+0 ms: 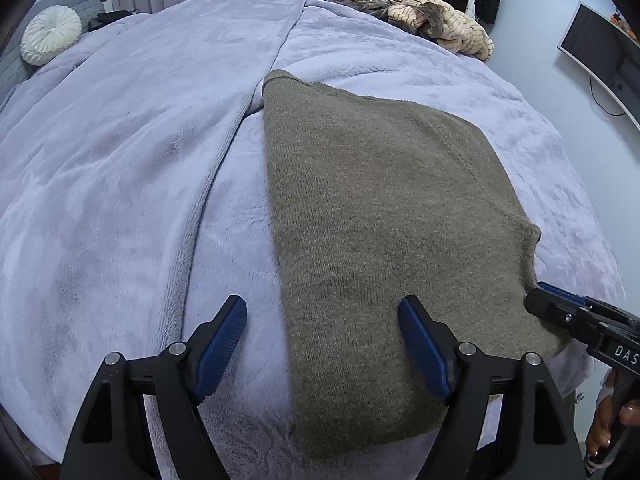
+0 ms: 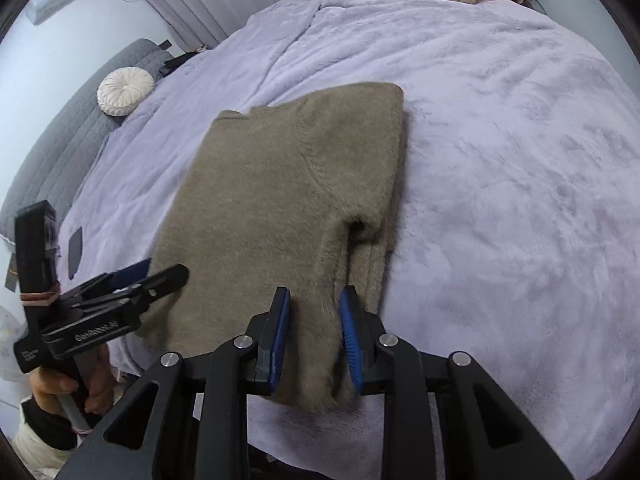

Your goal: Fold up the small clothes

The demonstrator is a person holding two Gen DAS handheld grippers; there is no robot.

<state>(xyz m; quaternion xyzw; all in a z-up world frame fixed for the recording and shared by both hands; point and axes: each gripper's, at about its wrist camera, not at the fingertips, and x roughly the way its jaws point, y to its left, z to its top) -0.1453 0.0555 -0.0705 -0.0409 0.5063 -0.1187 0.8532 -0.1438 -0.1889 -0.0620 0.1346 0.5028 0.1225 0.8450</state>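
The olive-brown knitted sweater (image 2: 280, 200) on the lilac bed (image 2: 500, 160): I'd keep my right gripper (image 2: 314, 312) pinching its near hem fold while my wide-open, empty left gripper (image 1: 322, 320) takes the opposite corner.

Olive knit sweater (image 1: 380, 216) lies folded on bed.

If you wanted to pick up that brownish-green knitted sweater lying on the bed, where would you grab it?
Probably at the near hem corners of the olive knitted sweater, coming from the near side of the lilac fleece blanket. It lies flat, folded lengthwise, and its layered edges end there. The right gripper already pinches the near right corner; the left gripper stands open over the near left edge.
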